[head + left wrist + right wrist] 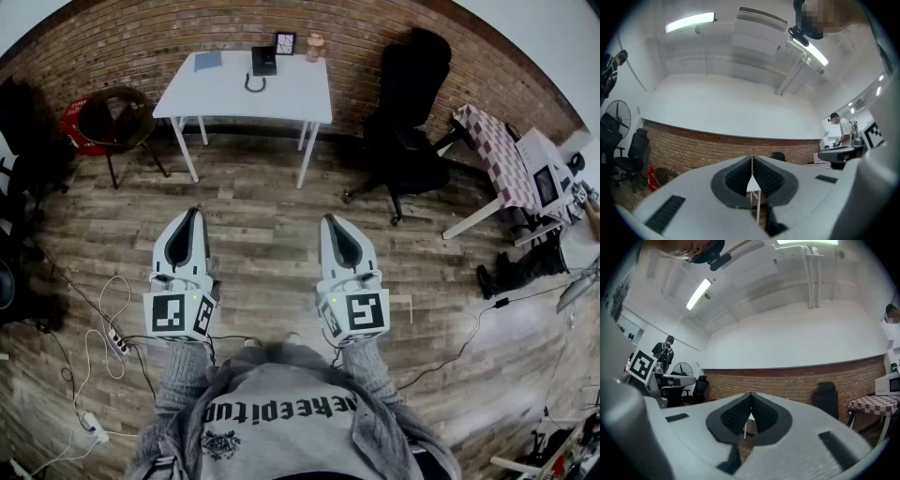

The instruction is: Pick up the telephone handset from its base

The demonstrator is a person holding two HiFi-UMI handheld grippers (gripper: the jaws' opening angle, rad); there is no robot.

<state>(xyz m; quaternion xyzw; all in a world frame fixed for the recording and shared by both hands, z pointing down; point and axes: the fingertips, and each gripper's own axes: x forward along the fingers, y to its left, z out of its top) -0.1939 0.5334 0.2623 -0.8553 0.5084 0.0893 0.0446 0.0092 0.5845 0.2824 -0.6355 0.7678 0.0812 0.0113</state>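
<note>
Left gripper (195,214): lower left of centre, jaws pressed together, nothing in them | Right gripper (330,222): lower right of centre, jaws closed tight too, empty | Telephone (264,61): black, top centre, sitting on the white table (300,98), well apart from both grippers, handset too small to make out

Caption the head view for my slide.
Left gripper and right gripper, shut and empty, face the distant table bearing the telephone.
</note>
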